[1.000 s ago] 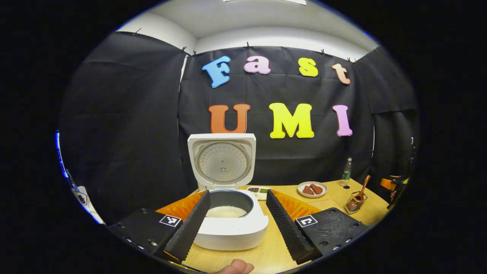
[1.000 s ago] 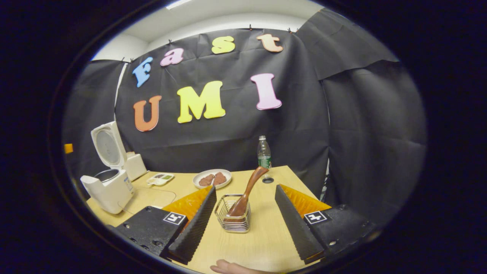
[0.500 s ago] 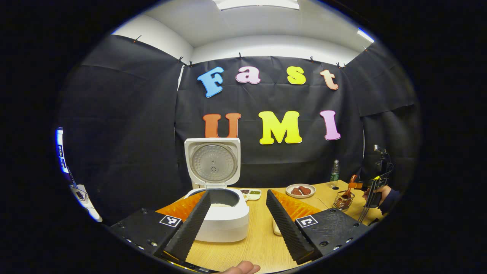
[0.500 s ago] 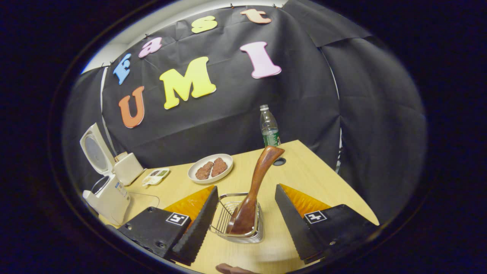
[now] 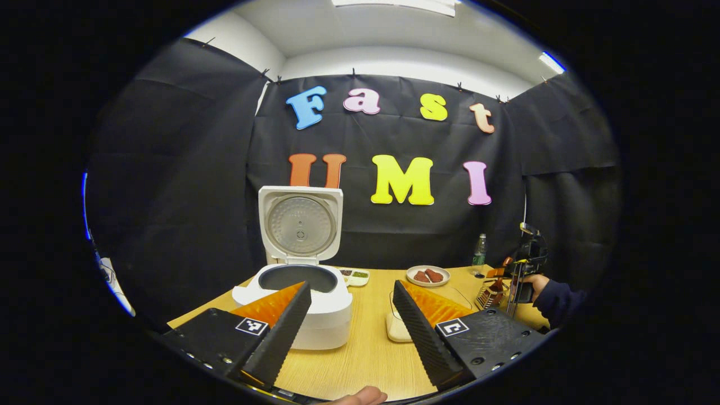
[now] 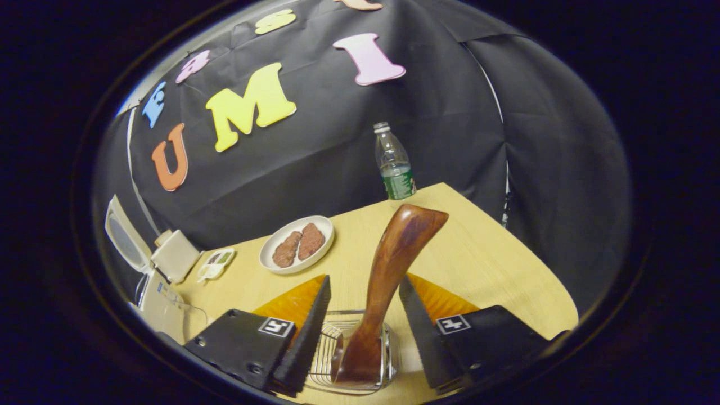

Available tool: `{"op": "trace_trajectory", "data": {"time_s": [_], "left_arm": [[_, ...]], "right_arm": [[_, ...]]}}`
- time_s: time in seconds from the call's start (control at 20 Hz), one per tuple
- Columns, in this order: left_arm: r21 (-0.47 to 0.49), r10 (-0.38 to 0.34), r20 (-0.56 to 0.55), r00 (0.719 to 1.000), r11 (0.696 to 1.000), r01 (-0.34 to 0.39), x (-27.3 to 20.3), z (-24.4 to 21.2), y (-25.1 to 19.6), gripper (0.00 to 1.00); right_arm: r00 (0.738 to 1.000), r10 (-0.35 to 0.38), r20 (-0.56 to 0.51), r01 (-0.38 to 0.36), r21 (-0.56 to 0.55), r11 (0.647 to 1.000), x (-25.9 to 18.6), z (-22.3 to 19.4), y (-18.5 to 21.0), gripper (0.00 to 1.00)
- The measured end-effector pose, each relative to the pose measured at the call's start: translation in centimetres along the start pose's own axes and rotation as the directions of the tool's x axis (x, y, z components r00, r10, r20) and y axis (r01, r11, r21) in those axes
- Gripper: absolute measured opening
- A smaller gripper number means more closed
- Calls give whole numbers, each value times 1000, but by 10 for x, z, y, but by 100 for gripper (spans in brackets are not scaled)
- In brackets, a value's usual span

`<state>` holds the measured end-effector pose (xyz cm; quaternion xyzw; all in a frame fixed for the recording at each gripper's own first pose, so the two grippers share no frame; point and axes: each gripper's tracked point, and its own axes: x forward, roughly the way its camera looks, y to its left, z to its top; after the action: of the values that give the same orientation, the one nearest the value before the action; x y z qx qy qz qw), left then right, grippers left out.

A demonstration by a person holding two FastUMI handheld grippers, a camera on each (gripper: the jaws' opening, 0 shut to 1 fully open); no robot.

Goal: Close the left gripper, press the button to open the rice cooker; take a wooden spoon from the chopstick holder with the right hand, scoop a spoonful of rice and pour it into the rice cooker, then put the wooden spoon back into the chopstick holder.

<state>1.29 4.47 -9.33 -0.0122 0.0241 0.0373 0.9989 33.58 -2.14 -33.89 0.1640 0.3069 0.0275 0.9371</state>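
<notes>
The white rice cooker (image 5: 315,306) stands with its lid (image 5: 300,225) up; its dark pot shows a little rice. My left gripper (image 5: 351,326) is open and held back from the cooker, which sits behind its left finger. Far right, a hand holds my right gripper (image 5: 520,273) over the wire chopstick holder (image 5: 488,292). In the right gripper view the wooden spoon (image 6: 394,264) stands in the holder (image 6: 349,354), handle leaning right. My right gripper (image 6: 364,284) is open with the handle between its fingers, close to the right finger, apart from the left.
A plate of brown food (image 6: 297,244), a water bottle (image 6: 394,163) and a small sectioned dish (image 6: 216,264) sit toward the back of the wooden table (image 6: 484,264). A small white container (image 5: 396,329) with a cord lies right of the cooker. The table's right edge is near.
My right gripper has dropped closer over the holder, and its fingers have narrowed around the spoon handle. My left gripper has drawn back from the cooker, which now looks smaller and farther left.
</notes>
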Motion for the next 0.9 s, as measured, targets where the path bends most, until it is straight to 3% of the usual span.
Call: {"op": "trace_trajectory", "data": {"time_s": [0.15,0.25,0.3,0.65,0.9], "left_arm": [[14,-12,-17,1000,1000,12,-5,-5,-4,93],[9,-44,-26,999,999,44,-12,-10,-11,93],[5,-50,-29,998,999,51,-16,-11,-10,93],[-19,-24,-6,1000,1000,24,-49,-7,15,93],[-35,-21,19,1000,999,21,-76,-2,26,93]], "right_arm": [[999,41,-10,-41,6,999,-4,-1,7,51],[1000,4,13,-4,-8,1000,-7,6,-1,38],[1000,6,15,-6,-1,1000,-9,7,-1,22],[992,21,122,-14,-58,998,-59,32,21,14],[968,41,249,-7,-135,991,-119,64,53,10]]}}
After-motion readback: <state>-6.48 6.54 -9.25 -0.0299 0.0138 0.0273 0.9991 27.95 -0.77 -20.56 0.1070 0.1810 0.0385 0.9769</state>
